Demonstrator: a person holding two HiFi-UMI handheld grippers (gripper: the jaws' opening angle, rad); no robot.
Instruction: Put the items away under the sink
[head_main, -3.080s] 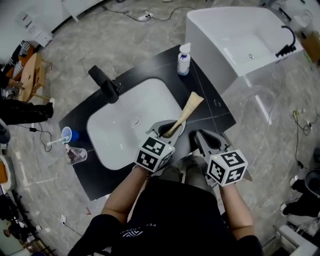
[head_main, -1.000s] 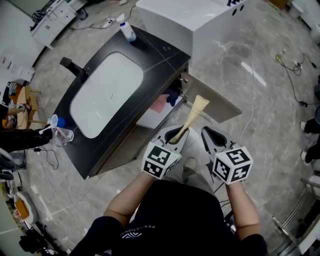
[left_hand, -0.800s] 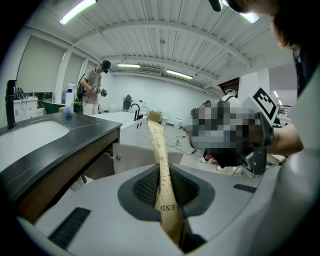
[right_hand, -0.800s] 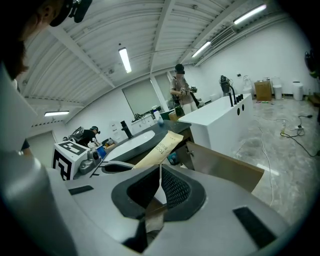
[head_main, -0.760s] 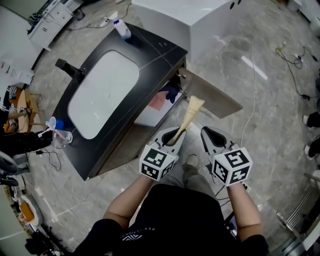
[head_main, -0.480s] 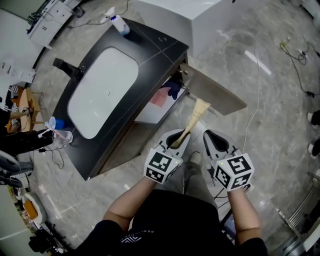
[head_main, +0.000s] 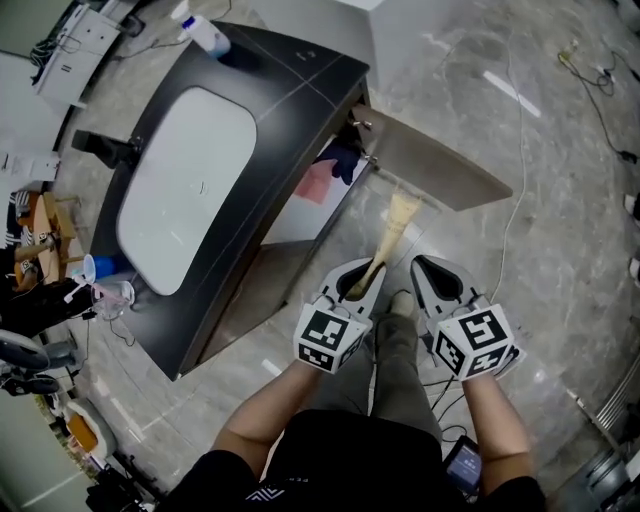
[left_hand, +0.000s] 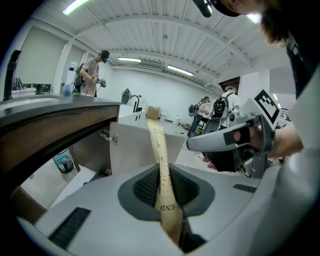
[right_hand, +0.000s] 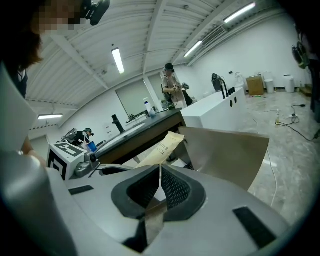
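Observation:
My left gripper (head_main: 362, 283) is shut on a long tan paper packet (head_main: 388, 240) that sticks out forward toward the open cabinet door (head_main: 440, 165) of the black sink vanity (head_main: 275, 110). In the left gripper view the packet (left_hand: 159, 155) stands clamped between the dark pads (left_hand: 145, 187), at the left gripper (left_hand: 166, 192). My right gripper (head_main: 438, 285) is beside it, jaws shut with nothing between them (right_hand: 159, 192). From the right gripper view the packet (right_hand: 162, 147) points at the cabinet door (right_hand: 225, 152).
Inside the cabinet lie a pink thing (head_main: 315, 182) and a dark blue thing (head_main: 343, 160). A spray bottle (head_main: 200, 35) and a black faucet (head_main: 100, 150) stand on the counter, with a blue cup (head_main: 85, 268) and a clear glass (head_main: 115, 295) at its left end. A cable (head_main: 505, 200) runs over the floor.
I have stepped back from above the basin to the vanity's front, where the cabinet door stands open. The vanity has slid up and left in view. The packet stays clamped in my left gripper.

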